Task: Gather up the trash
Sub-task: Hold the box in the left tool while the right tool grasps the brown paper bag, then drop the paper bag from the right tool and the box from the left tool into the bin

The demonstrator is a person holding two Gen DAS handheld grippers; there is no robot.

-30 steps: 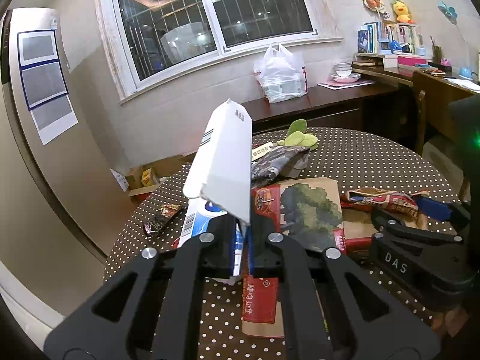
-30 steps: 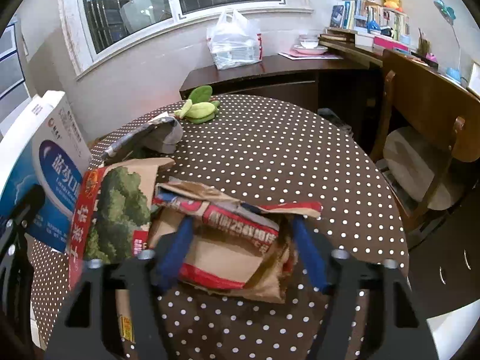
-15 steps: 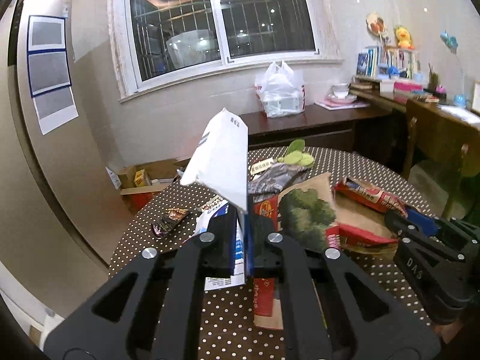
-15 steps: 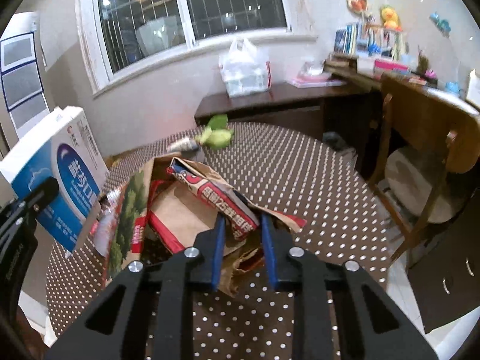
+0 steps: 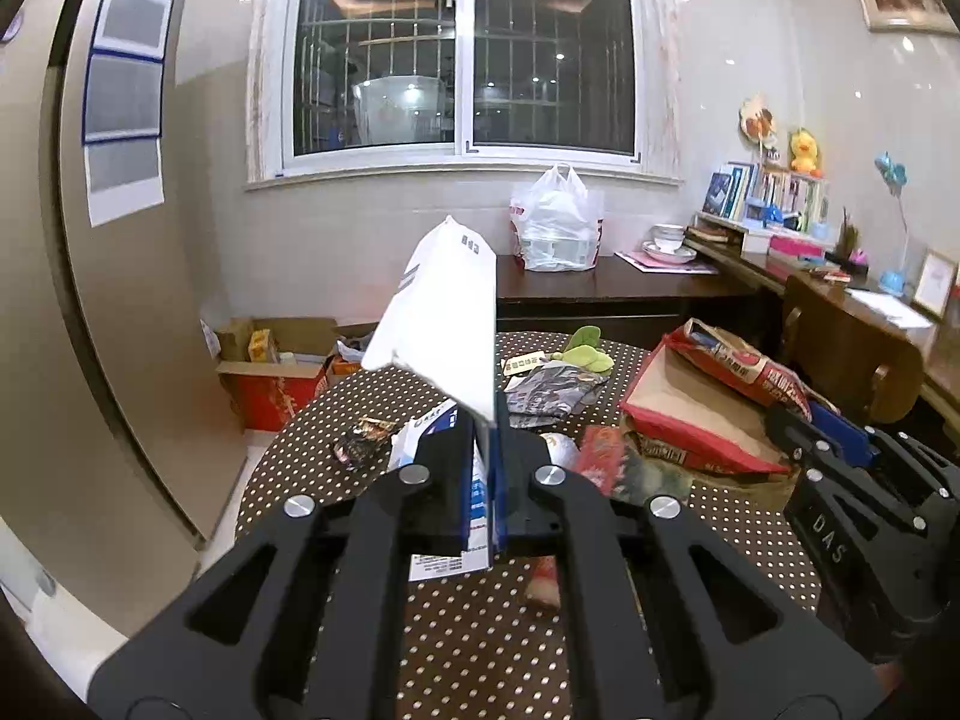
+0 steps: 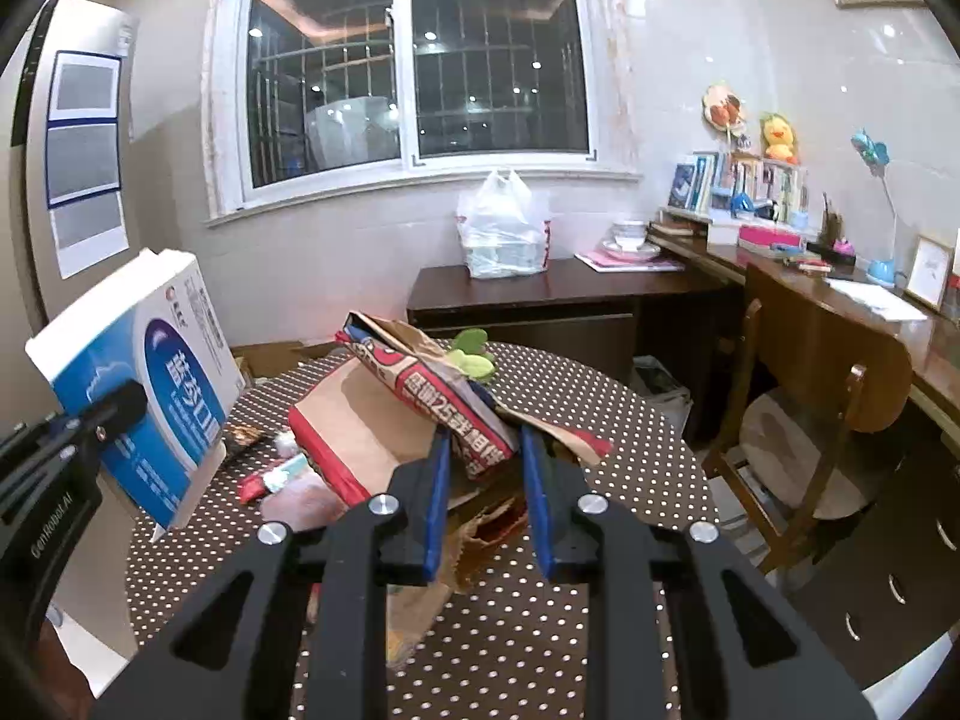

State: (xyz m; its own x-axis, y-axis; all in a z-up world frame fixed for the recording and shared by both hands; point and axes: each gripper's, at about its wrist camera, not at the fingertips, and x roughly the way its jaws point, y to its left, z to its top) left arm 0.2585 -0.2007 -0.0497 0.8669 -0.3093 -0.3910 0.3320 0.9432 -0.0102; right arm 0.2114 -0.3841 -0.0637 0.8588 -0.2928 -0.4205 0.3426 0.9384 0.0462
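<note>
Left gripper (image 5: 491, 480): clamped on the lower edge of a white-and-blue carton (image 5: 441, 324), held tilted above the table (image 5: 480, 630). In the right view the carton (image 6: 144, 384) stands at 9 o'clock, blue face with large white Chinese characters; small print too fine to read.

Right gripper (image 6: 483, 498): jaws pinched on the crumpled edge of a brown-and-red paper bag (image 6: 420, 402), raised off the table (image 6: 600, 600). Red band on the bag carries white Chinese characters with "25". In the left view the bag (image 5: 702, 396) hangs at 3 o'clock, and the right gripper's body there reads "DAS".

Left on the polka-dot table, left view:
- dark snack wrapper (image 5: 363, 441), 10 o'clock of the left gripper;
- grey foil wrapper (image 5: 549, 390), 1 o'clock;
- small white label (image 5: 523, 363), writing illegible;
- green plush toy (image 5: 585, 348), far edge;
- red wrapper (image 5: 606, 456), under the lifted bag.

Surroundings:
- cardboard boxes (image 5: 270, 360) on the floor, 10 o'clock;
- white plastic bag (image 5: 555, 228) on the dark sideboard under the window;
- wooden chair (image 6: 822, 396), 3 o'clock;
- desk with books and a yellow duck toy (image 6: 777, 138), 2 o'clock.
</note>
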